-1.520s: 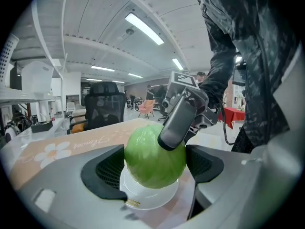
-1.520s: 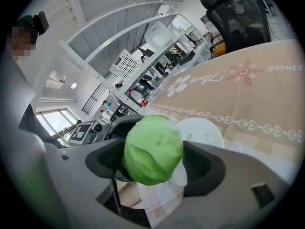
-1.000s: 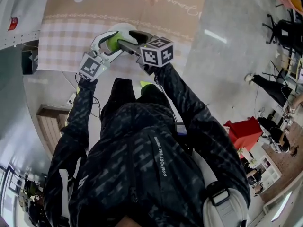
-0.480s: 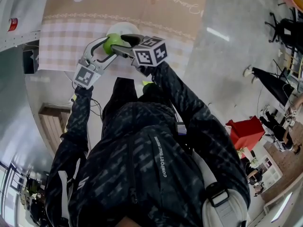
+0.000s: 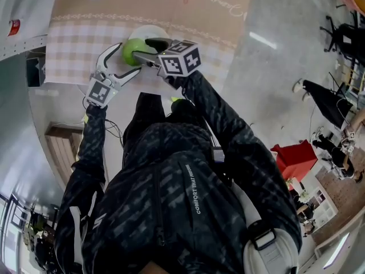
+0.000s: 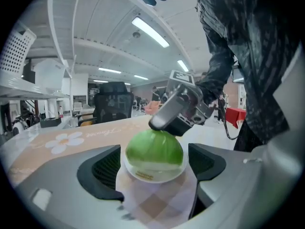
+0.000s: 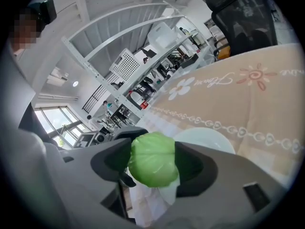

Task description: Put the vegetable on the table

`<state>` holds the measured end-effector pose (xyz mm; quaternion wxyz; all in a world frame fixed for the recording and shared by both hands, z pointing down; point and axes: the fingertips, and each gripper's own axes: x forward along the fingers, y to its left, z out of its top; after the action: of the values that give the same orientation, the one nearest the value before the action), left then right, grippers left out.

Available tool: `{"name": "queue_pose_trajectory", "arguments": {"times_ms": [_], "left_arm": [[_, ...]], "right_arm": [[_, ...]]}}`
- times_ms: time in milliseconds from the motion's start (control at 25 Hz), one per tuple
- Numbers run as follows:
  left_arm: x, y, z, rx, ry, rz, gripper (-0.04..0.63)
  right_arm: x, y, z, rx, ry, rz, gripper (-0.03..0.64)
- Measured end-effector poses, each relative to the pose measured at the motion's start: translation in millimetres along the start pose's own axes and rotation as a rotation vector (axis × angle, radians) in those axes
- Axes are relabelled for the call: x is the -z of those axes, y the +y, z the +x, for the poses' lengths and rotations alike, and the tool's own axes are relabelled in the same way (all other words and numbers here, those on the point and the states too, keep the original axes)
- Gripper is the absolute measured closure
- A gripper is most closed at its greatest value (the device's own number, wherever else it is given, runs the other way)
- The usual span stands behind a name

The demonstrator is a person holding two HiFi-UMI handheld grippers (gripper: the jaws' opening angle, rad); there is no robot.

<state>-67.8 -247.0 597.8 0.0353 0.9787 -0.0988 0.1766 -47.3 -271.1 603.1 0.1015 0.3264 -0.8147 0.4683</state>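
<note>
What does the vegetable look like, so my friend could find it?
Find the beige flowery tablecloth, then the white plate near its checked edge. At that plate, the right gripper pinches a round, leafy vegetable; it is the only bright green thing there.

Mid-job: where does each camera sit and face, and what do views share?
Head view: on the head, steeply down at the table; sleeves, left hand-held gripper, right hand-held gripper show.
Left gripper view: along its opening jaws, cabbage between them untouched, the right hand-held gripper above.
Right gripper view: along its jaws, shut on the cabbage.
All three share the cabbage.
</note>
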Motion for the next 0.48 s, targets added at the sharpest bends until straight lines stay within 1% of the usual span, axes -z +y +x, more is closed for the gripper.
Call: {"name": "queue_pose_trajectory", "arguments": {"times_ms": [80, 160, 280, 320, 400, 480], "left_arm": [[10, 1, -4, -0.032, 0.041, 0.036, 0.176], [13, 4, -6, -0.065, 0.054, 0.068, 0.173], [21, -1, 2, -0.019, 0.077, 0.15, 0.191], [24, -2, 4, -0.004, 0.088, 0.167, 0.195], [25, -3, 6, 0.009, 0.094, 0.167, 0.201], [23, -2, 6, 0.013, 0.085, 0.153, 0.204]], "right_arm": [[0, 1, -1, 0.002, 0.005, -0.007, 0.334], [0, 3, 1, 0.006, 0.014, -0.029, 0.334], [1, 6, 4, 0.018, 0.03, -0.077, 0.334], [1, 7, 5, 0.023, 0.036, -0.097, 0.334], [1, 9, 7, 0.032, 0.04, -0.12, 0.334], [-2, 9, 7, 0.039, 0.032, -0.117, 0.334]]}}
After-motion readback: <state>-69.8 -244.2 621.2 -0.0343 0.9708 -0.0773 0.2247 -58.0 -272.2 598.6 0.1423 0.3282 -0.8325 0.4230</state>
